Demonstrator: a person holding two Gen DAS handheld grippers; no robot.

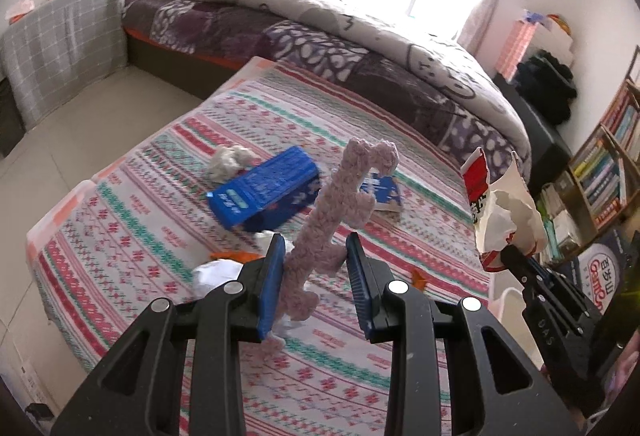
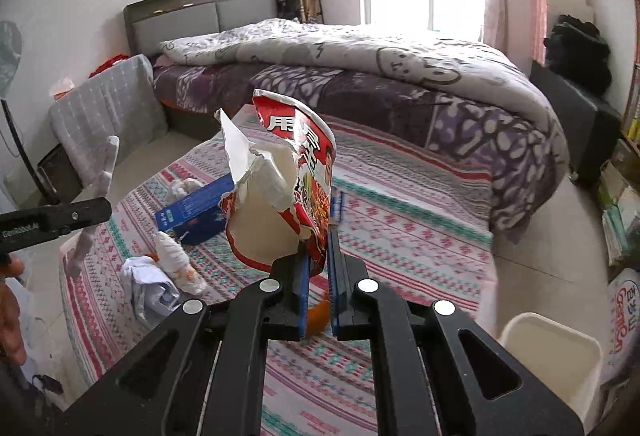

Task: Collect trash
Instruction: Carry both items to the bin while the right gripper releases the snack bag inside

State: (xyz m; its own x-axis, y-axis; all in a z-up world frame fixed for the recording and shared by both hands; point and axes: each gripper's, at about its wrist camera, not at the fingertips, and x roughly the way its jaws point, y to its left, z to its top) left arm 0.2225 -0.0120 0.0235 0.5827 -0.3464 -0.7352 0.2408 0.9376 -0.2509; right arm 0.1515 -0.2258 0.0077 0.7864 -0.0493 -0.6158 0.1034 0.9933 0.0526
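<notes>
Now both my grippers hang above the patterned table (image 1: pixel 120 236), each carrying one piece of trash.

My left gripper (image 1: pixel 316 276) has its jaws drawn narrow around a pale pink knitted strip (image 1: pixel 340 204) that stands up between the pads; my right gripper (image 2: pixel 318 276) is pinched tight on the lower edge of a torn red-and-white noodle cup (image 2: pixel 280 188). Left on the cloth I count one blue box (image 1: pixel 264 192), a second smaller blue packet (image 1: pixel 384 192) just beyond the strip, and three crumpled white wads: one (image 1: pixel 230 162) touching the box's far side, two (image 2: pixel 148 284) (image 2: pixel 176 260) near the front edge. One white bin (image 2: pixel 560 356) stands on the floor just off the table's right corner, with bare floor between table and bed (image 2: pixel 400 76) on that side.
</notes>
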